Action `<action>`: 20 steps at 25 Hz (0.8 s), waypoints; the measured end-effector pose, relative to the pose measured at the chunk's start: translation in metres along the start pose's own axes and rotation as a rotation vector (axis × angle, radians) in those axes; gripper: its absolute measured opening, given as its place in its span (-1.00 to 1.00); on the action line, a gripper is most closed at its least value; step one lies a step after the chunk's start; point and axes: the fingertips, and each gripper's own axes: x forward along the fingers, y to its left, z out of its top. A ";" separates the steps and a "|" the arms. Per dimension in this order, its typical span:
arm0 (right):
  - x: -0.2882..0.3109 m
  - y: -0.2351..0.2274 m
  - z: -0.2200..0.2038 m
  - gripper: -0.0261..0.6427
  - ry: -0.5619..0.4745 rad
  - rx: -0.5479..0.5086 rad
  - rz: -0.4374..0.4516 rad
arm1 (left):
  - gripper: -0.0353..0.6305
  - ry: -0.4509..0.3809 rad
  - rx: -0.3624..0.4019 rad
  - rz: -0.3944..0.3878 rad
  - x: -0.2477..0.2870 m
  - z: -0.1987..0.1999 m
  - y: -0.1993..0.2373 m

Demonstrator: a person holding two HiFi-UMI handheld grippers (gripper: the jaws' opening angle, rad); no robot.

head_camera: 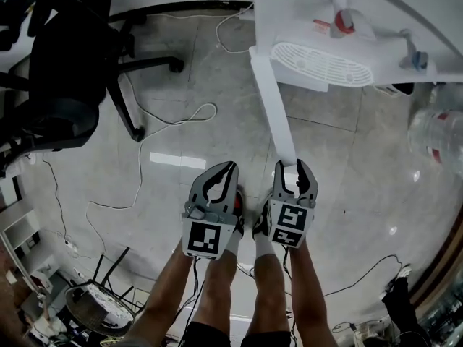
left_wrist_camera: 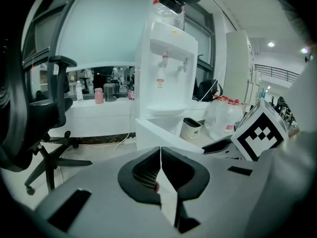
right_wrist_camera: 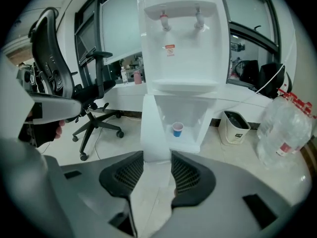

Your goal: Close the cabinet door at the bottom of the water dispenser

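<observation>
The white water dispenser (head_camera: 325, 20) stands at the top right of the head view. Its bottom cabinet door (head_camera: 271, 100) hangs open and sticks out toward me. My right gripper (head_camera: 295, 170) has the door's free edge between its jaws, with the pads against both faces. In the right gripper view the door (right_wrist_camera: 154, 118) fills the gap of the right gripper (right_wrist_camera: 157, 155), and a blue cup (right_wrist_camera: 177, 129) stands inside the open cabinet. My left gripper (head_camera: 223, 176) hovers beside it on the left, shut and holding nothing. In the left gripper view the tips of the left gripper (left_wrist_camera: 160, 155) meet, with the door (left_wrist_camera: 158, 135) ahead.
A black office chair (head_camera: 65, 71) stands at the left, with white cables (head_camera: 166, 118) trailing over the tiled floor. A large water bottle (head_camera: 438, 136) lies right of the dispenser and a small bin (right_wrist_camera: 233, 127) stands beside it. The person's legs (head_camera: 217, 288) are below the grippers.
</observation>
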 end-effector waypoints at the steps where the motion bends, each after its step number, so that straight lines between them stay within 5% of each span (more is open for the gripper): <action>1: 0.000 -0.003 0.000 -0.39 -0.001 0.005 -0.003 | -0.81 0.001 0.005 -0.006 0.002 0.001 -0.003; 20: 0.006 -0.061 0.012 -0.35 -0.037 0.060 -0.083 | -0.82 -0.002 0.048 -0.058 0.040 0.021 -0.028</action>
